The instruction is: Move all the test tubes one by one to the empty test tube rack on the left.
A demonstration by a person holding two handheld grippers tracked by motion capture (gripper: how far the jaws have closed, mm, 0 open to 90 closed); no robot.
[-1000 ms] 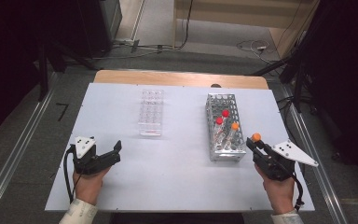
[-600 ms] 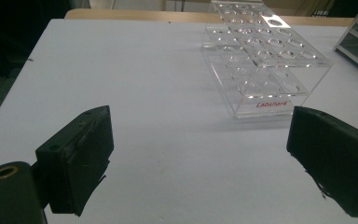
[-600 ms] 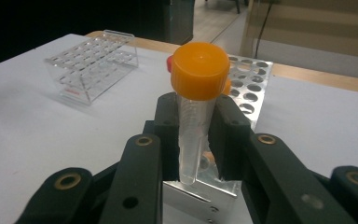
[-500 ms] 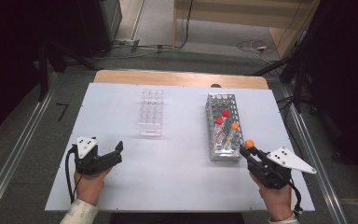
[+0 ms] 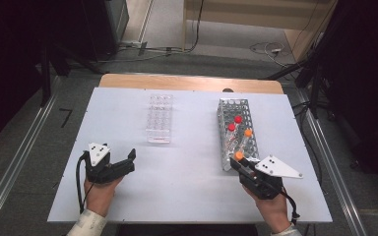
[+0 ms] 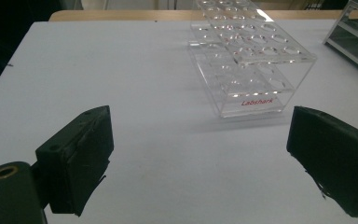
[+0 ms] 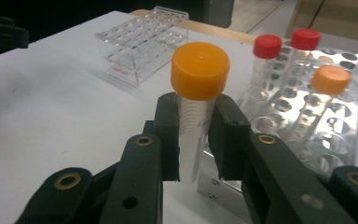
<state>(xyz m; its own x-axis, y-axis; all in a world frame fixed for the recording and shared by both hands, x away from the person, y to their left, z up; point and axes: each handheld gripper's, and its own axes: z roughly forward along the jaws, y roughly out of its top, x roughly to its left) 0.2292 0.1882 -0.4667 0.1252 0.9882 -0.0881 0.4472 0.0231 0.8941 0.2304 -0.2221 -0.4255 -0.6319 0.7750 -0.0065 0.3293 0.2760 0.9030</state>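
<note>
My right gripper (image 7: 196,140) is shut on a clear tube with an orange cap (image 7: 200,70), held upright between its pads; from above the gripper (image 5: 239,160) hangs near the front left corner of the metal rack (image 5: 236,132). That rack (image 7: 307,135) holds two red-capped tubes (image 7: 267,46) and one orange-capped tube (image 7: 330,79). A clear plastic rack (image 5: 159,118) stands mid-table and has no tubes in it. My left gripper (image 5: 130,160) rests low at the front left, jaws wide apart with nothing between them, facing the clear rack (image 6: 247,60).
The white table (image 5: 187,172) has bare room between the two hands and in front of both racks. A wooden strip (image 5: 187,82) runs along its far edge. Dark stands and cables lie on the floor beyond.
My right gripper has carried the orange-capped tube toward the person and slightly left, away from the metal rack's side. The left hand has stayed put.
</note>
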